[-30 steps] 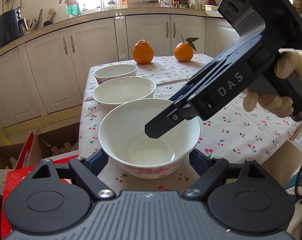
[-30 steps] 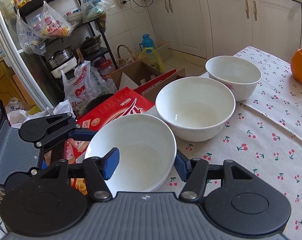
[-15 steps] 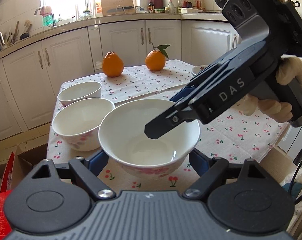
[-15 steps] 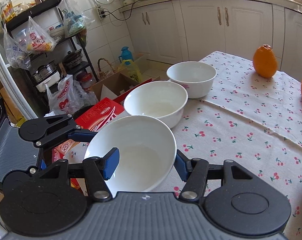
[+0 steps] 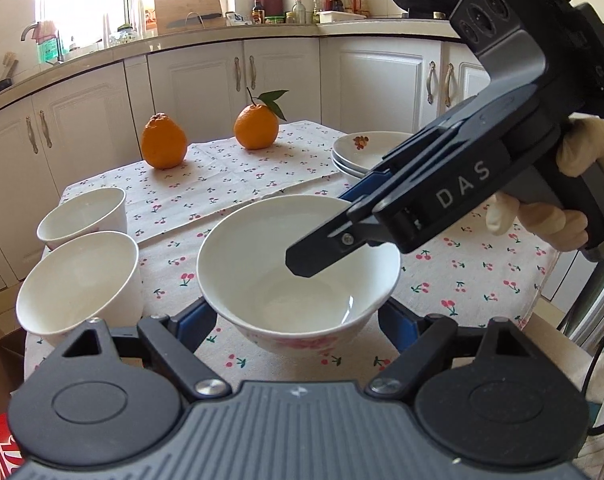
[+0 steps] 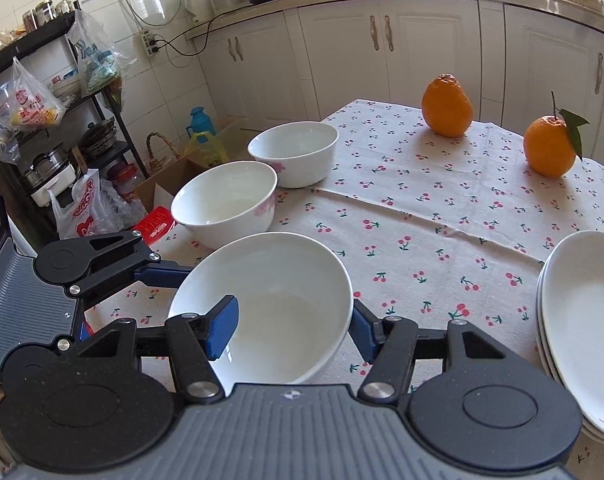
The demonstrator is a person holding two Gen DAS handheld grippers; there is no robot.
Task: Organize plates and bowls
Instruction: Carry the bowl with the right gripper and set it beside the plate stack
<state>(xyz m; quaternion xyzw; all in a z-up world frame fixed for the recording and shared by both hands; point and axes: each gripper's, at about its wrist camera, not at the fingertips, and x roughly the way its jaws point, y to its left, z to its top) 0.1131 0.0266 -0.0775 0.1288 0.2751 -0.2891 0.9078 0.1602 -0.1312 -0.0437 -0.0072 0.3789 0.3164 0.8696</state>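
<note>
A white bowl with pink flowers (image 5: 298, 276) is held above the cherry-print tablecloth (image 5: 481, 276). My right gripper (image 6: 292, 330) is shut on its rim, one finger (image 6: 222, 332) inside the bowl (image 6: 270, 304) and one outside. My left gripper (image 5: 298, 324) stands with its jaws wide on either side of the bowl's base; whether they touch it I cannot tell. Two more white bowls (image 5: 78, 280) (image 5: 84, 216) stand at the table's left edge. A stack of white plates (image 5: 365, 154) (image 6: 581, 328) lies at the right.
Two oranges (image 5: 164, 146) (image 5: 257, 126) sit at the far side of the table. White kitchen cabinets (image 5: 206, 80) run behind. A red box (image 6: 156, 226), cardboard boxes and a shelf with bags (image 6: 42, 92) stand on the floor left of the table.
Both grippers have carried the bowl to the right along the table, away from the two other bowls. The plate stack has come into view.
</note>
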